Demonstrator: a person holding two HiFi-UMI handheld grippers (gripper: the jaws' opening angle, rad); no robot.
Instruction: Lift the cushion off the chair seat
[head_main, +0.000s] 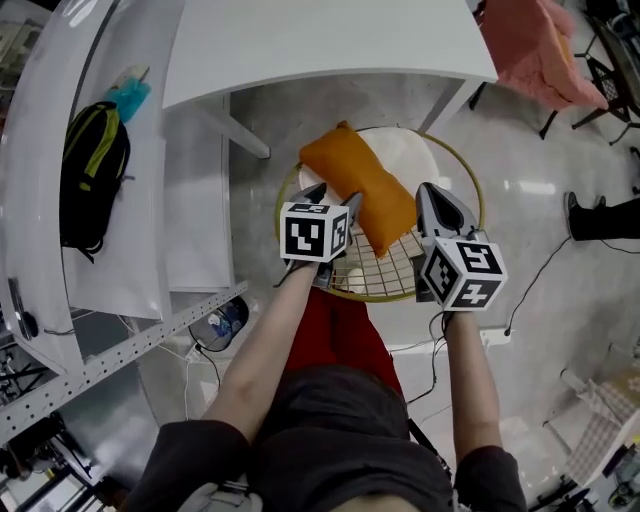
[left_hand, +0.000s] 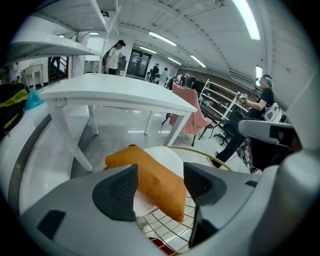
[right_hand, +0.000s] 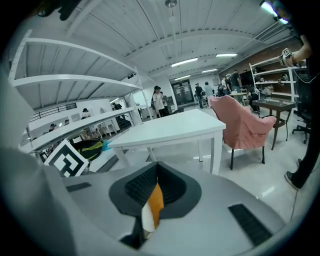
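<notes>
An orange cushion lies slantwise on a round chair with a gold rim and a wire-grid seat, over a white seat pad. My left gripper hovers at the cushion's near left side, open. In the left gripper view the cushion shows in the gap between the jaws of the left gripper, and the pads do not touch it. My right gripper sits just right of the cushion with its jaws together. In the right gripper view, the right gripper shows only a sliver of the cushion through its slit.
A white table stands just beyond the chair. A pink-draped chair is at the far right. A black and yellow backpack rests on the white shelving at left. A person's shoe and a floor cable are at right.
</notes>
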